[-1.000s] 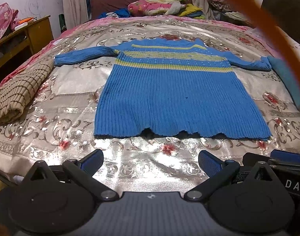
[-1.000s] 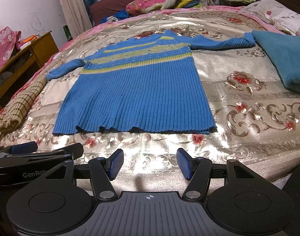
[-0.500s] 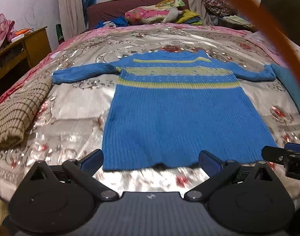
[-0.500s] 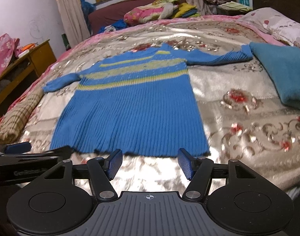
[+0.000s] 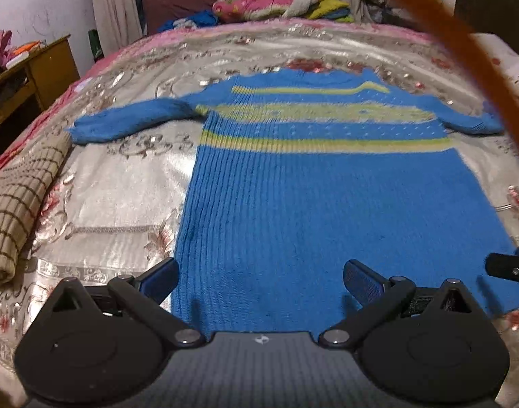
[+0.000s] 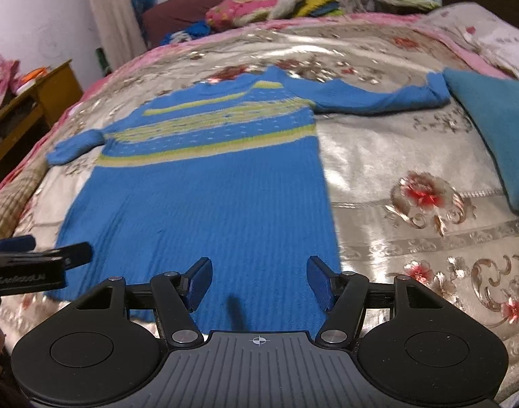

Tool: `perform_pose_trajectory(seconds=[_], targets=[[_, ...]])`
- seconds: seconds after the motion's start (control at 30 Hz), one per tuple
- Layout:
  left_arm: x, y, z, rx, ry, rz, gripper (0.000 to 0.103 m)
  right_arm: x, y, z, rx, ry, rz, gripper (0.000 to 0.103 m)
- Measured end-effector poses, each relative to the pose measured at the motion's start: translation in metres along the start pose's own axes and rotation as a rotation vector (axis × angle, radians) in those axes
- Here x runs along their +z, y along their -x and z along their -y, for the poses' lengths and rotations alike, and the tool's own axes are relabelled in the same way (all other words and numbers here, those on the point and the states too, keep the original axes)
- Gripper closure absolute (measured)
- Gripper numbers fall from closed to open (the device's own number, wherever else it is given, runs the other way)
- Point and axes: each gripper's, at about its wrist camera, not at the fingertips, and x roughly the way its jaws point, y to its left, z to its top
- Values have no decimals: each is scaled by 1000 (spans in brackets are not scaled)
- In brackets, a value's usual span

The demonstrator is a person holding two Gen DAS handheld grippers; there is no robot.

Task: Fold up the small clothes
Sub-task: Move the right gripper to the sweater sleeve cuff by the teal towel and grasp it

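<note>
A small blue ribbed sweater [image 5: 314, 183] with yellow-green stripes lies flat on the bed, sleeves spread to both sides; it also shows in the right wrist view [image 6: 205, 176]. My left gripper [image 5: 261, 280] is open and empty, its fingers over the sweater's lower left part. My right gripper [image 6: 259, 280] is open and empty over the sweater's lower right part. Each gripper shows at the edge of the other's view.
The bed has a shiny floral cover [image 5: 123, 183]. A checked tan cloth [image 5: 14, 204] lies at the left, a teal folded cloth [image 6: 497, 129] at the right. Bedding is piled at the headboard [image 5: 276, 0]. A wooden desk [image 5: 31, 74] stands left. An orange strap [image 5: 463, 54] crosses the left view.
Both grippers have moved forward over the bed. The sweater's hem, ahead of the fingers a second ago, now lies under them. The sweater has not moved.
</note>
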Motion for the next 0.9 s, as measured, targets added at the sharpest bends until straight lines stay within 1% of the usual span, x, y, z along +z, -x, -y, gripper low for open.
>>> perform_pose_trajectory(seconds=[0.13, 0.23, 0.5, 0.77, 0.9], targets=[[-5, -16, -6, 4, 13, -52, 0, -6, -16, 4, -17, 12, -44, 41], [-9, -25, -7, 5, 18, -81, 0, -9, -19, -4, -38, 63, -30, 39], [-12, -30, -10, -2, 28, -81, 0, -8, -23, -7, -51, 70, -27, 39], [-20, -28, -13, -24, 31, -47, 0, -7, -22, -10, -57, 76, -30, 39], [-22, -27, -14, -24, 40, -40, 0, -7, -21, -9, -50, 71, -32, 39]])
